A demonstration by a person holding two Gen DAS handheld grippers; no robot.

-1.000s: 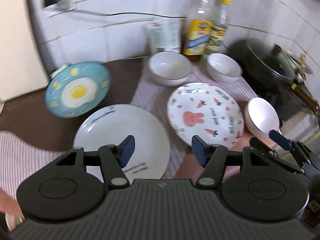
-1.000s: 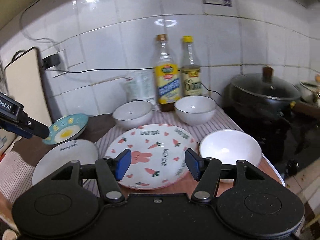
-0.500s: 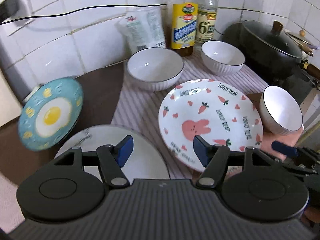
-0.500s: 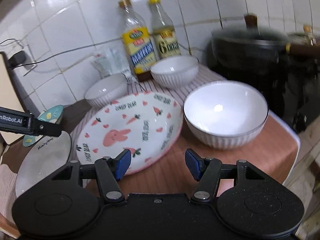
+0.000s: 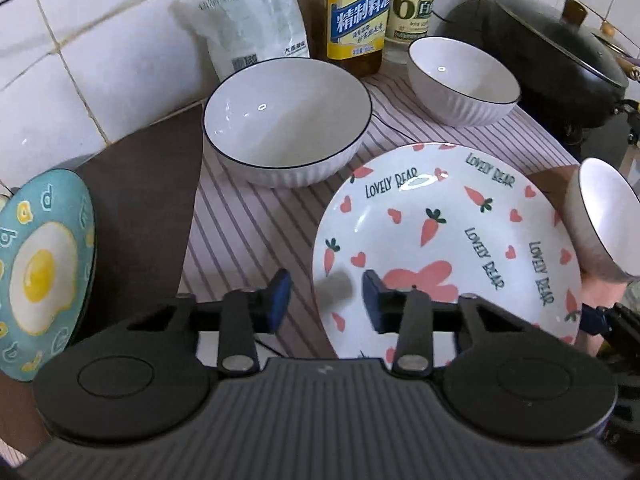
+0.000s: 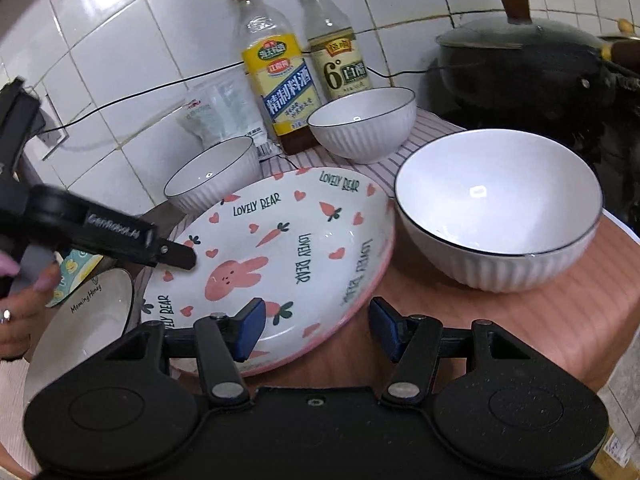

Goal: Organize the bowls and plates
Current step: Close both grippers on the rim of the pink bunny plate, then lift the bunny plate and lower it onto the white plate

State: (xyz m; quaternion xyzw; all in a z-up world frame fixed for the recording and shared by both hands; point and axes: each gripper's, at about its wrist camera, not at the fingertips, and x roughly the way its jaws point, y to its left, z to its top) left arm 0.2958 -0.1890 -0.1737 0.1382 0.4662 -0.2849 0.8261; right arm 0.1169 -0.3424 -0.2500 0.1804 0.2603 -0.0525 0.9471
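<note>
Your left gripper (image 5: 326, 302) jaws are closing around the glossy round rabbit plate's (image 5: 448, 240) rim; your right gripper (image 6: 316, 330) jaws stand half-open, empty, near the ribbed white bowl (image 6: 500, 208).

we note: rabbit plate (image 5: 440, 240) white, pink rim, pink rabbit, carrots, hearts, dark "lovely bear" lettering. egg plate (image 5: 44, 276) teal with a white-and-yellow fried egg. three bowls, one at (image 6: 500, 208), white, ribbed, thin dark rims. cloth (image 5: 244, 236) white with dark stripes. wok (image 5: 552, 64) black. cooking-wine bottle (image 6: 280, 80) has a yellow and blue label. gripper pads (image 6: 250, 330) blue.
</note>
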